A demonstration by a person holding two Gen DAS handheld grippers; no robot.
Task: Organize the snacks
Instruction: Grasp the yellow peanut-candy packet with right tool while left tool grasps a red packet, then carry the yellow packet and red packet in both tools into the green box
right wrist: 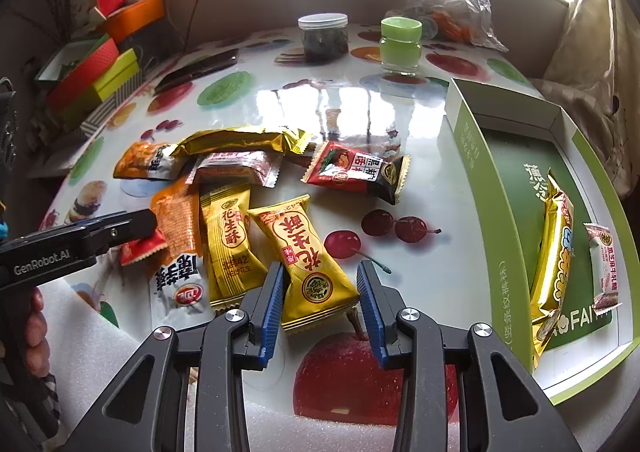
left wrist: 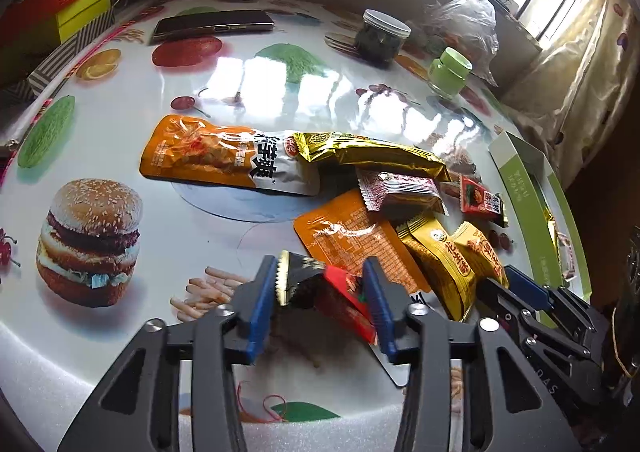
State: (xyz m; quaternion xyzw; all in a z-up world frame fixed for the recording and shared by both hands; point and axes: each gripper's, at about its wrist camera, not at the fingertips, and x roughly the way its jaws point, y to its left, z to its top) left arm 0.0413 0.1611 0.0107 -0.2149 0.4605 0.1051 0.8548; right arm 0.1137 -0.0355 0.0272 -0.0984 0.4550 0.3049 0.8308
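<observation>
Left gripper (left wrist: 324, 300) pinches the red-and-black packet (left wrist: 320, 286) for boxing; right gripper (right wrist: 322, 304) pinches the yellow packet (right wrist: 308, 264), green box (right wrist: 516, 155) at three o'clock.

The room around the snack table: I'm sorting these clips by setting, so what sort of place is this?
Probably a home living or dining area: a food-print tablecloth, a phone left lying there, and curtained windows behind.

Snack pile (right wrist: 240, 187) blocks centre (table (right wrist: 420, 179) beside box (right wrist: 472, 155) bare).
</observation>
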